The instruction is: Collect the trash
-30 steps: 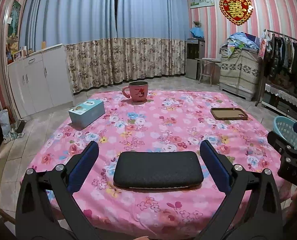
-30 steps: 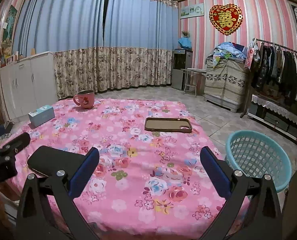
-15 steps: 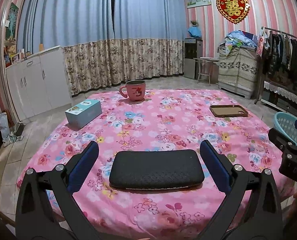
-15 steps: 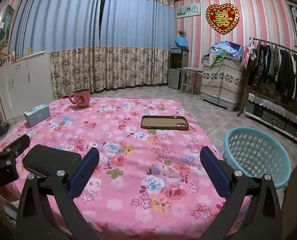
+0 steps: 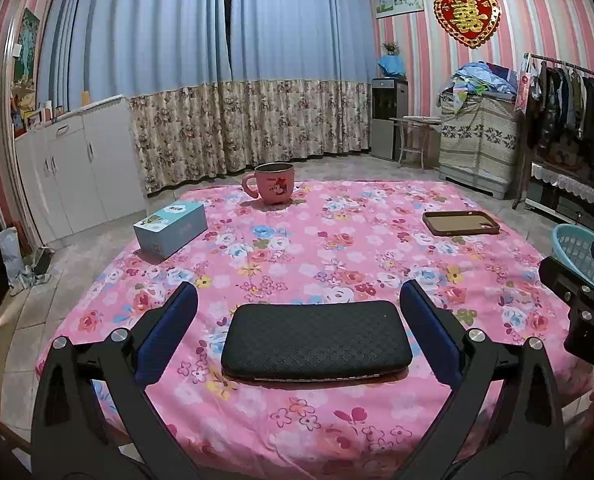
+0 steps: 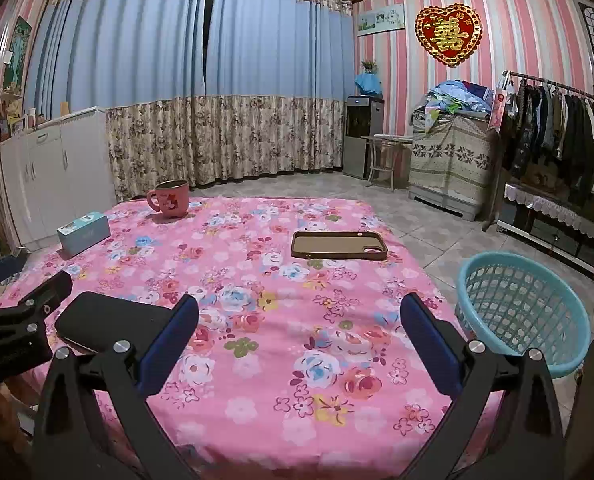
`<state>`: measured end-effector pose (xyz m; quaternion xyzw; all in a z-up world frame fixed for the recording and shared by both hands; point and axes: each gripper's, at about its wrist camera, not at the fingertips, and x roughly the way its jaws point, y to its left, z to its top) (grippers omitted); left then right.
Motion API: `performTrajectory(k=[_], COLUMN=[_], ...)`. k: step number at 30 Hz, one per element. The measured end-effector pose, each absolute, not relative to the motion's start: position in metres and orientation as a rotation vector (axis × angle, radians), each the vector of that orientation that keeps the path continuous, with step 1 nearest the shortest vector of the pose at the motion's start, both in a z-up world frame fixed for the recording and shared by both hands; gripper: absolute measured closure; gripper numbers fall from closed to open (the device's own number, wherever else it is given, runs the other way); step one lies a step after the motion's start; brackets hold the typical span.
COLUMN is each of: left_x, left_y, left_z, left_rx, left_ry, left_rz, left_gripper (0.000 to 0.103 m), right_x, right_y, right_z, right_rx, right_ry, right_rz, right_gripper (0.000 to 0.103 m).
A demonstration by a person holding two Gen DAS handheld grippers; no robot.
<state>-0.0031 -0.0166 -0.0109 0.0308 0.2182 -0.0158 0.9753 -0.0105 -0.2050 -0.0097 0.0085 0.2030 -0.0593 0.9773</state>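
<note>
A table with a pink floral cloth (image 5: pixel 337 248) carries a black quilted case (image 5: pixel 317 340), a brown phone case (image 5: pixel 461 223), a pink mug (image 5: pixel 275 183) and a light blue tissue box (image 5: pixel 171 229). My left gripper (image 5: pixel 299 326) is open, held low at the near edge, its fingers either side of the black case without touching it. My right gripper (image 6: pixel 299 338) is open and empty above the cloth's near right part. A turquoise basket (image 6: pixel 523 308) stands on the floor right of the table. The black case (image 6: pixel 109 320) lies left of my right gripper.
White cabinets (image 5: pixel 81 168) line the left wall. Blue and floral curtains (image 5: pixel 249 120) hang behind the table. A covered pile (image 6: pixel 453 156) and a clothes rack (image 6: pixel 557 132) stand at the right. Tiled floor surrounds the table.
Both grippers have drawn back and dropped slightly; the table appears a little farther and flatter. Nothing was grasped or moved.
</note>
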Motion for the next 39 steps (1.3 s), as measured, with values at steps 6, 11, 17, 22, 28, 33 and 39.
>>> performTrajectory(k=[6,11,17,22,28,33,39], left_x=[-0.0038,-0.0041,-0.0038,-0.0044,-0.0041,-0.0038,-0.0044], left_y=[-0.0195,-0.0208,-0.02,-0.021,-0.021,-0.0211,-0.0204], left_z=[-0.0106,-0.0112,-0.0108,-0.0107,-0.011,-0.0105,-0.0105], left_rx=[0.073,0.073,0.07,0.068,0.068,0.07,0.066], left_ry=[0.434,0.435,0.436,0.43,0.433,0.431,0.431], left_rz=[-0.024,-0.026,-0.027,-0.023,-0.022,-0.021,-0.02], left_gripper=[0.005,0.005,0.005,0.005,0.005,0.005,0.005], right_x=[-0.0101,-0.0097,-0.0107,-0.0117,-0.0122,-0.0124,-0.0122], right_y=[-0.2019,-0.201,-0.2008,-0.2023,-0.2037,-0.2043,-0.2064], right_z=[-0.0113,-0.0111,-0.0108,-0.0095,-0.0078,-0.0077,-0.0051], right_rx=[0.012,0.016,0.013,0.016,0.015,0.016,0.017], right_ry=[0.407,0.408,0.406,0.404,0.398,0.397,0.393], right_rz=[-0.116,-0.119,-0.121,-0.122,-0.126,-0.126,-0.131], right_gripper=[0.004,0.004,0.004,0.004,0.004,0.004,0.004])
